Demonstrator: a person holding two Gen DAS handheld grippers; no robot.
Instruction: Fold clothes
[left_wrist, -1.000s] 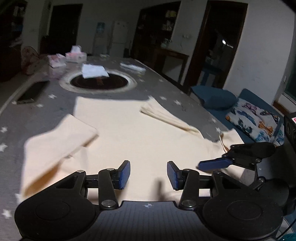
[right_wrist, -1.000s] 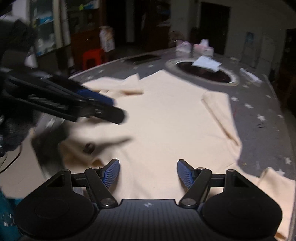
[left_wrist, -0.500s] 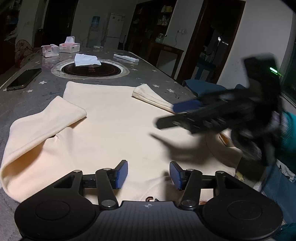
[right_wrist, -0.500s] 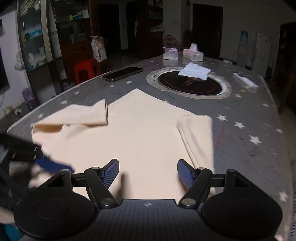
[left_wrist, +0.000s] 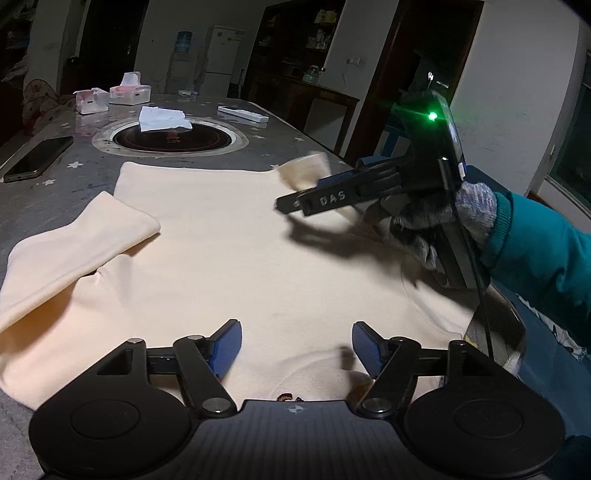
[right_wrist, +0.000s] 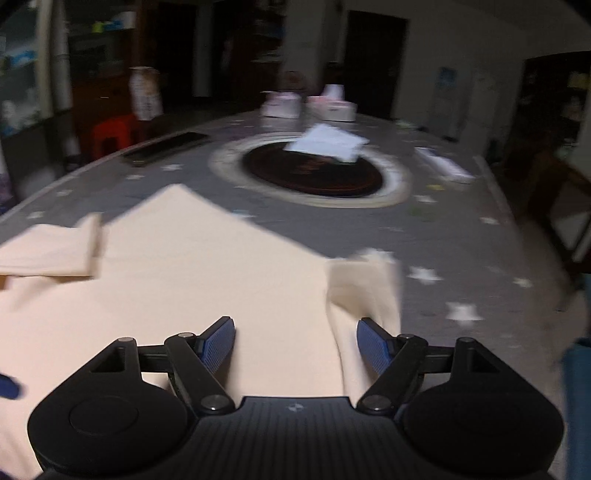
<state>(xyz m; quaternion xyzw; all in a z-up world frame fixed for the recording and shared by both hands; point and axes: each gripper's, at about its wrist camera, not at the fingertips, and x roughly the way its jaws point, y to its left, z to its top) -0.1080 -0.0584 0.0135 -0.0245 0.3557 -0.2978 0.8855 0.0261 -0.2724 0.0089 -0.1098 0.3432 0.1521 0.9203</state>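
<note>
A cream long-sleeved top lies spread on the grey star-patterned table, its left sleeve folded inward. My left gripper is open and empty, low over the near edge of the top. My right gripper is open over the top's right side, next to the folded right sleeve. In the left wrist view the right gripper hovers above the right sleeve. The right wrist view is blurred.
A round black hotplate with a white tissue on it sits in the table beyond the top. A phone lies at the left edge, tissue boxes and a remote at the far end.
The right gripper has swung forward and to the right over the top toward the right sleeve. The left gripper has settled lower at the top's near edge. Both stay open.
</note>
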